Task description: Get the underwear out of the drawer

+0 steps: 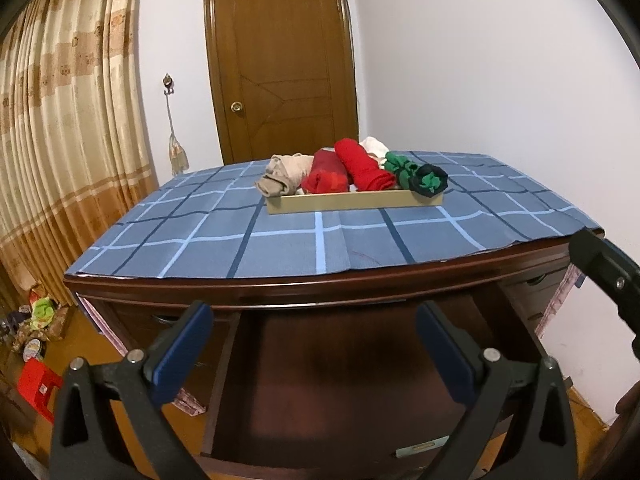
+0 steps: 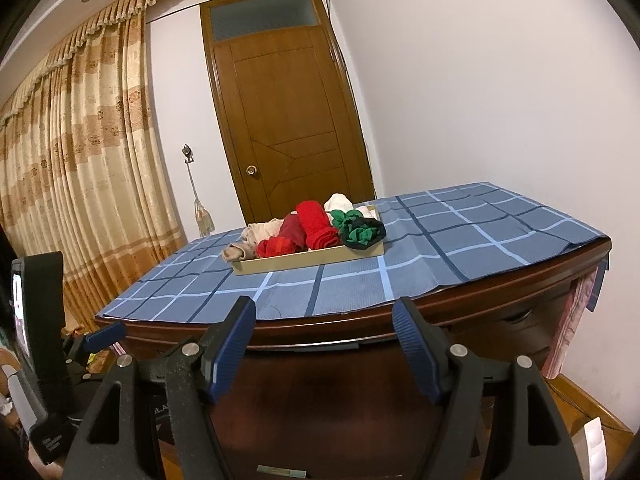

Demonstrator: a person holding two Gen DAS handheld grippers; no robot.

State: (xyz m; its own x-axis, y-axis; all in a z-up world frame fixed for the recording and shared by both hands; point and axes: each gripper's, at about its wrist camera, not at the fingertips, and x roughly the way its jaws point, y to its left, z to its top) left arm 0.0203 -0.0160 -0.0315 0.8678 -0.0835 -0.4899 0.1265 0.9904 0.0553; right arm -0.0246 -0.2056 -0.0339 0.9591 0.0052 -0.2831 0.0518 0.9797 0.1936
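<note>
A shallow beige tray [image 1: 352, 202] [image 2: 304, 262] stands on the dresser's blue checked cloth [image 1: 280, 240]. It holds rolled underwear: a beige piece [image 1: 280, 178], a dark red one [image 1: 326, 172], a bright red roll [image 1: 362, 168] [image 2: 318, 224], a green and black one [image 1: 428, 180] [image 2: 362, 234] and a white one [image 1: 374, 145]. Below the top, the dark wooden drawer [image 1: 352, 380] [image 2: 340, 400] is pulled out, and I see nothing lying in its shadowed inside. My left gripper [image 1: 314, 320] hangs open over the drawer, holding nothing. Beside it my right gripper [image 2: 324, 312] is open and holds nothing either.
A brown door [image 1: 280, 60] stands behind the dresser, with beige curtains [image 1: 60, 140] to the left and a white wall to the right. A red stool [image 1: 36, 388] and clutter sit on the floor at lower left. A pink cloth [image 2: 568, 332] hangs off the dresser's right side.
</note>
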